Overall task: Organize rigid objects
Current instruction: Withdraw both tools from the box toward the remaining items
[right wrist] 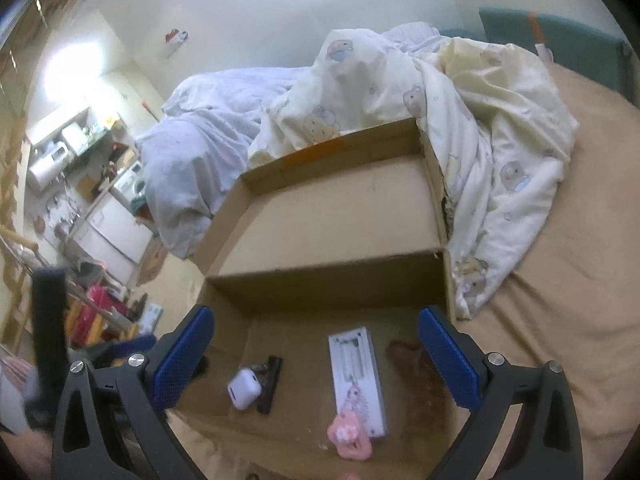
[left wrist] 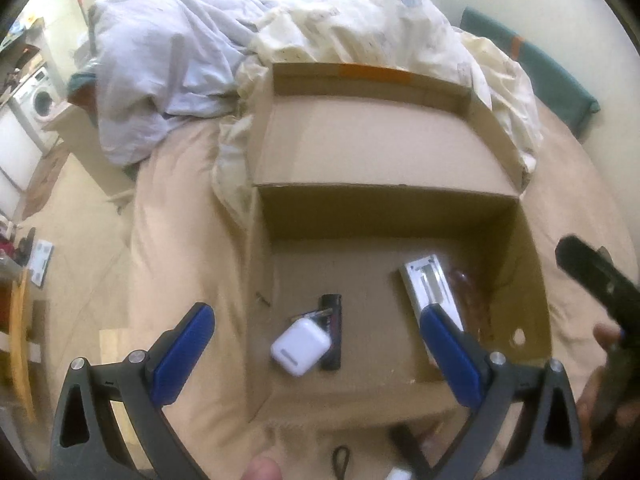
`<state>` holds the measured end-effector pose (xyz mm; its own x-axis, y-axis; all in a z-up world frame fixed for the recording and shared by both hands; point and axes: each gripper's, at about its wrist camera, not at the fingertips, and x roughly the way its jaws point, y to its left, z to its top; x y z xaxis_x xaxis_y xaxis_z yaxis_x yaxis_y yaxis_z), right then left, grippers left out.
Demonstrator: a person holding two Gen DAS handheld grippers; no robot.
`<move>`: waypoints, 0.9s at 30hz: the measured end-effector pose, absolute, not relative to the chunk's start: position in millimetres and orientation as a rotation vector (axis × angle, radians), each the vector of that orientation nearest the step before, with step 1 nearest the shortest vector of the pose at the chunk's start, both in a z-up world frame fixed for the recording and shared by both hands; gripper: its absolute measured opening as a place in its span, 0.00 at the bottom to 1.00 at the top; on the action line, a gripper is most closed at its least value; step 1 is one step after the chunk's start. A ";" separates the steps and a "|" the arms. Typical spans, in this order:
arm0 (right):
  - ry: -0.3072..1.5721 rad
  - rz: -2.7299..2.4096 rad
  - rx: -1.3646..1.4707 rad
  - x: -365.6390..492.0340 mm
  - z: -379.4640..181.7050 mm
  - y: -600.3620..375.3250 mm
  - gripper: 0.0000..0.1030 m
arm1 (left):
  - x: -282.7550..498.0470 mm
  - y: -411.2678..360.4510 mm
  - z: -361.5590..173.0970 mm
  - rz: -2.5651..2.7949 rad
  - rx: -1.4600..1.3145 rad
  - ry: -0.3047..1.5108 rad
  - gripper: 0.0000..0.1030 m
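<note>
An open cardboard box [left wrist: 532, 280] lies on the bed, also in the right wrist view [right wrist: 224, 332]. Inside it lie a white earbud case [left wrist: 300, 346] [right wrist: 243, 389], a black lighter [left wrist: 333, 336] [right wrist: 271, 384], a white flat packet [left wrist: 430, 284] [right wrist: 357, 376] and a brown object [right wrist: 416, 354]. A pink object [right wrist: 349, 436] rests on the packet's near end. My left gripper [left wrist: 316, 344] is open and empty above the earbud case. My right gripper [right wrist: 316, 344] is open and empty above the box.
The box's lid [left wrist: 360, 140] lies open at the far side against rumpled duvets [left wrist: 168, 52] [right wrist: 480, 128]. The tan bedsheet [right wrist: 560, 280] surrounds the box. Small dark and white items [left wrist: 400, 452] lie on the sheet near the box's front wall. Floor clutter [right wrist: 92, 320] is at the left.
</note>
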<state>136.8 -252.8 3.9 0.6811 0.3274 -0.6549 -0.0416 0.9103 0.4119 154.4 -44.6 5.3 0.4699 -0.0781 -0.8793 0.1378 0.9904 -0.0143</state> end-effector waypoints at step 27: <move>1.057 0.154 0.470 40.0 -47.5 -251.8 1.00 | 71.9 8.6 -44.5 -0.038 0.000 1.263 0.99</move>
